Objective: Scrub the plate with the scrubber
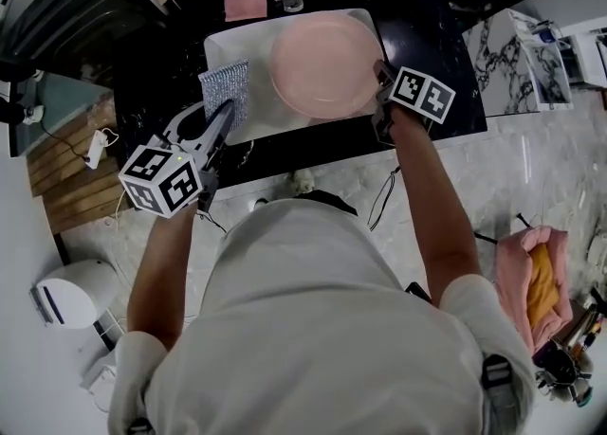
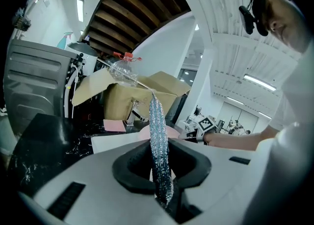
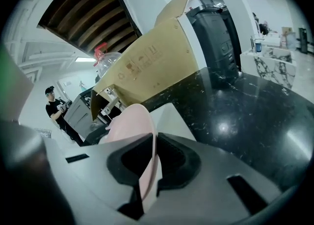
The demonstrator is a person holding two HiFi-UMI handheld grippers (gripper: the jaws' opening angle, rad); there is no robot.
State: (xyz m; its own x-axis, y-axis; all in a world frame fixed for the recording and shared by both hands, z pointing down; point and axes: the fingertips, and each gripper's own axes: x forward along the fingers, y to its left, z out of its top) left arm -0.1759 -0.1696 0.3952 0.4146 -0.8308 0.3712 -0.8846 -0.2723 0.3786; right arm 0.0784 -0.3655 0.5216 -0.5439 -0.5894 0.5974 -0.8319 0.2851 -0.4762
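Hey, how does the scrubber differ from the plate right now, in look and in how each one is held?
The scrubber is a silvery, glittery rectangle; the plate is smooth, pale pink and round. The plate is clearly the larger. The scrubber is pinched in the left claw, while the plate is gripped by its rim in the right claw. Both are clamped by an edge, over the white tray.

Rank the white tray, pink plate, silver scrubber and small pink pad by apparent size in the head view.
1. white tray
2. pink plate
3. silver scrubber
4. small pink pad
The scrubber may be nearer the camera, so ranks 3 and 4 are unsure.
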